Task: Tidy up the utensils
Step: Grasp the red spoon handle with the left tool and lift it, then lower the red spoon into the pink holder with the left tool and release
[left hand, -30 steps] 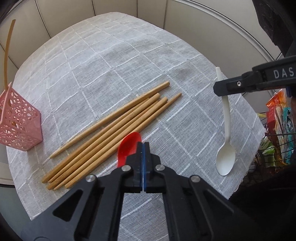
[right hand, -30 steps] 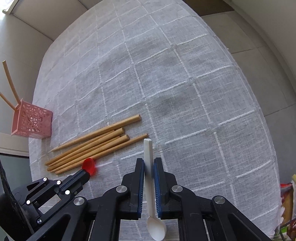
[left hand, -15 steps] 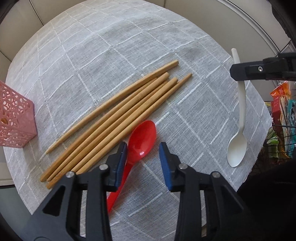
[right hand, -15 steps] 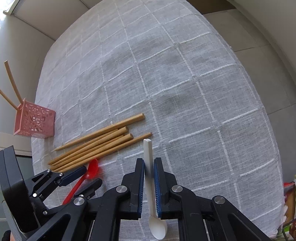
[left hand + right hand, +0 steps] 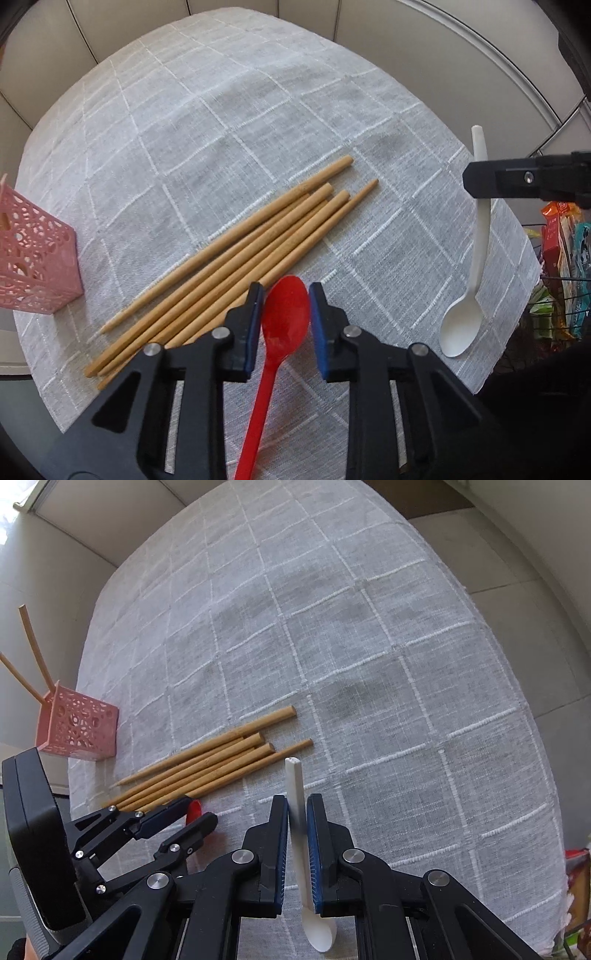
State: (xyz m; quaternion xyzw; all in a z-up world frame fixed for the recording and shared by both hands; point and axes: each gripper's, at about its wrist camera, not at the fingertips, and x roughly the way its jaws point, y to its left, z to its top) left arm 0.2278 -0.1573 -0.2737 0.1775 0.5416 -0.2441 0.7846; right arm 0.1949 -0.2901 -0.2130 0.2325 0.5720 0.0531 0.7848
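Note:
My left gripper (image 5: 285, 295) is open, its jaws on either side of the bowl of a red spoon (image 5: 280, 339) that lies on the cloth. Several wooden chopsticks (image 5: 236, 254) lie in a bundle just left of it. My right gripper (image 5: 297, 805) is shut on the handle of a white spoon (image 5: 301, 834), bowl hanging down toward the camera; the spoon also shows in the left wrist view (image 5: 476, 251). A pink lattice holder (image 5: 77, 727) with two chopsticks (image 5: 33, 646) stands at the left edge.
The round table wears a grey checked cloth (image 5: 258, 122). A wire rack with snack packets (image 5: 561, 266) stands off the table's right edge. Tiled floor (image 5: 535, 572) surrounds the table.
My left gripper opened and let go of the red spoon, which now lies on the cloth between the jaws. The right gripper kept hold of the white spoon, almost still.

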